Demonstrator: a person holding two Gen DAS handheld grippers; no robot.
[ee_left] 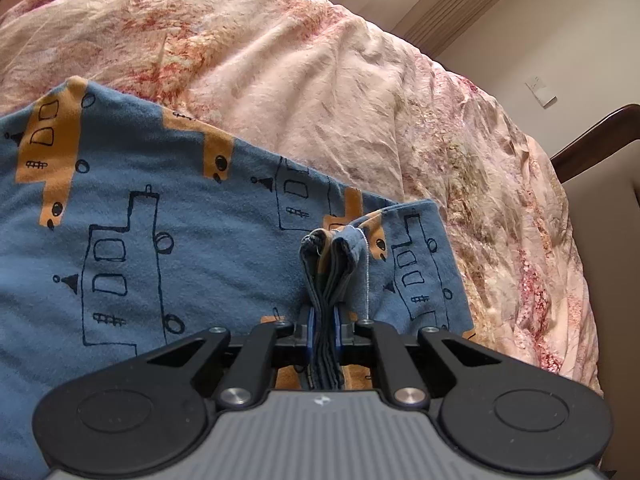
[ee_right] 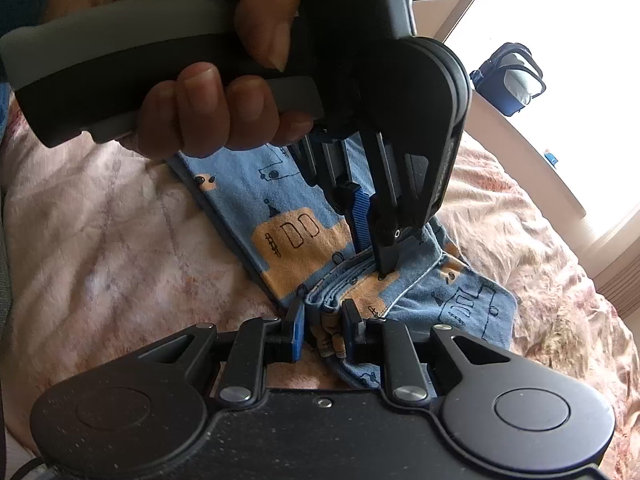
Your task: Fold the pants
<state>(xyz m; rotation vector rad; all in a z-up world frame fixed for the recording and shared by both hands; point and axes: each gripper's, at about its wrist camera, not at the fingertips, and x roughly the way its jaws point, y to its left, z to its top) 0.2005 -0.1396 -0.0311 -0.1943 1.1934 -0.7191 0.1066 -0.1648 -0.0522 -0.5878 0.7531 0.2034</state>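
Blue pants [ee_left: 120,200] printed with orange and outlined trucks lie spread on a pink bedspread [ee_left: 320,80]. My left gripper [ee_left: 323,312] is shut on a thick bunch of stacked fabric layers at the pants' right edge, and a loose white thread hangs beside it. In the right wrist view the pants [ee_right: 296,240] run diagonally. My right gripper [ee_right: 324,320] is shut on a folded bunch of their edge, which fills the gap between the blue pads. Just beyond it, the left gripper [ee_right: 372,256] comes down from above, held by a hand [ee_right: 208,92], and pinches the same edge.
The rumpled floral bedspread [ee_right: 100,240] surrounds the pants on all sides. A dark wooden chair frame [ee_left: 592,140] stands at the bed's right side. A blue bag [ee_right: 508,76] sits on a ledge by a bright window.
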